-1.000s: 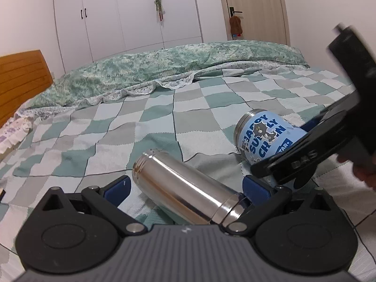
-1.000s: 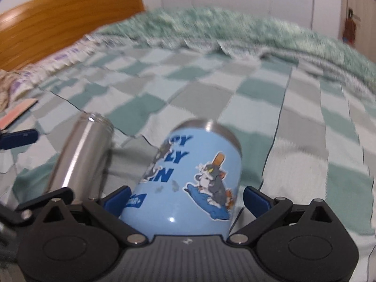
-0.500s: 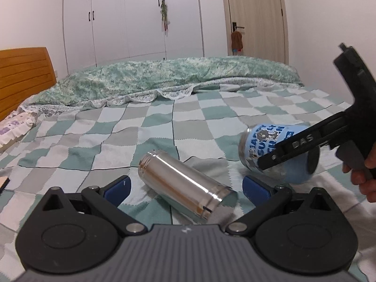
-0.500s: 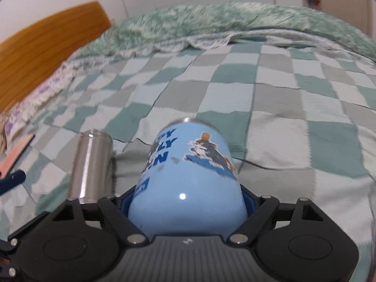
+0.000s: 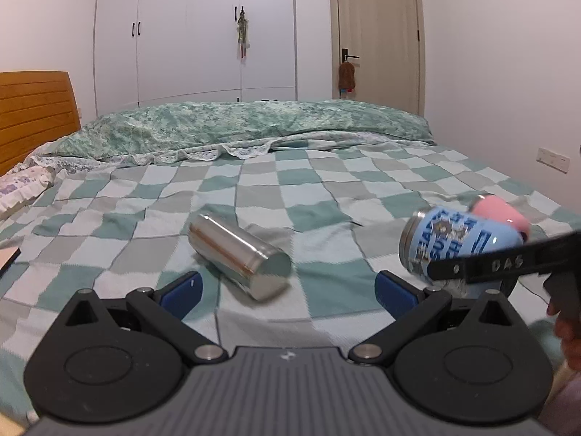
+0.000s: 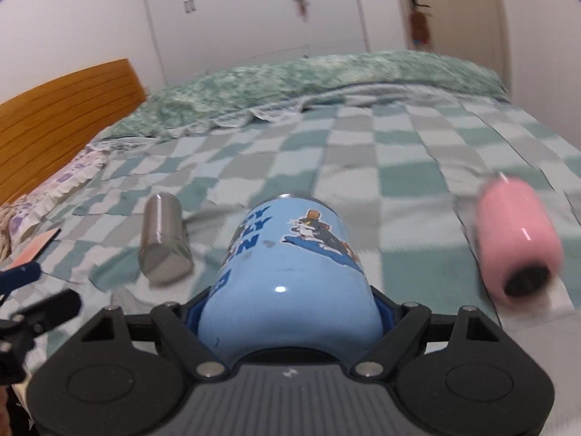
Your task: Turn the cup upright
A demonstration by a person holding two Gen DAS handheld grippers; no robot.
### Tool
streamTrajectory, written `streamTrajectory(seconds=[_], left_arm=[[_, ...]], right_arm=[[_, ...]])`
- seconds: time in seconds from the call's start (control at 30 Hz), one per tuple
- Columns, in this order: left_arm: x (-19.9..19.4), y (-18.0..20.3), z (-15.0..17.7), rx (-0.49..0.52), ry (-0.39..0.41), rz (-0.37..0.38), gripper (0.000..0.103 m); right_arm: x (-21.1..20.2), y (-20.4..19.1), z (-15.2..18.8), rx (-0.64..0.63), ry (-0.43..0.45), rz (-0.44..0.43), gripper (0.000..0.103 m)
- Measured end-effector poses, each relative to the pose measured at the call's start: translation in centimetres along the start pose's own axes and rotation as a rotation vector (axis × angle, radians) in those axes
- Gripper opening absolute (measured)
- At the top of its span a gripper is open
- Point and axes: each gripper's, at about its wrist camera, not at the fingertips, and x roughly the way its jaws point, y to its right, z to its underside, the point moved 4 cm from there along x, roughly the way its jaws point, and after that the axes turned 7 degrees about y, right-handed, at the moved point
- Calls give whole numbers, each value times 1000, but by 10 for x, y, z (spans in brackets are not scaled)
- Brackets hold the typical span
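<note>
My right gripper (image 6: 288, 314) is shut on a blue cartoon cup (image 6: 290, 272) and holds it on its side, lifted off the checked bedspread (image 6: 363, 152). The cup also shows in the left wrist view (image 5: 457, 243), clamped in the right gripper's black fingers (image 5: 483, 265). A steel cup (image 5: 239, 254) lies on its side on the bedspread in front of my open, empty left gripper (image 5: 287, 287); it also shows in the right wrist view (image 6: 163, 239). A pink cup (image 6: 515, 239) lies on its side at the right.
A rolled green quilt (image 5: 236, 127) lies across the far side of the bed. A wooden headboard (image 5: 32, 109) stands at the left. A flat pinkish object (image 6: 34, 247) lies at the bed's left edge. Wardrobe and door stand behind.
My right gripper closed on the blue cup and lifted it off the bedspread. My left gripper drew back from the steel cup, which stays lying down. The pink cup came into view.
</note>
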Motion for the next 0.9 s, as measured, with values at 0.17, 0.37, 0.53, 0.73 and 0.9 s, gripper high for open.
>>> streamTrajectory(seconds=[0.17, 0.37, 0.53, 0.73, 0.9], left_arm=[[-26, 14, 15, -14, -13, -3, 103], [-51, 21, 26, -31, -23, -31, 103], [-67, 24, 26, -41, -22, -59, 103], [-78, 38, 25, -43, -25, -88, 103], [-75, 63, 23, -45, -40, -90, 103]], right_arm=[[-7, 5, 46, -40, -7, 87, 83], [-8, 3, 61, -57, 2, 107, 83], [-11, 8, 59, -48, -25, 66, 85], [-49, 19, 42, -46, 68, -72, 103], [-81, 36, 25, -138, 164, -143, 103]])
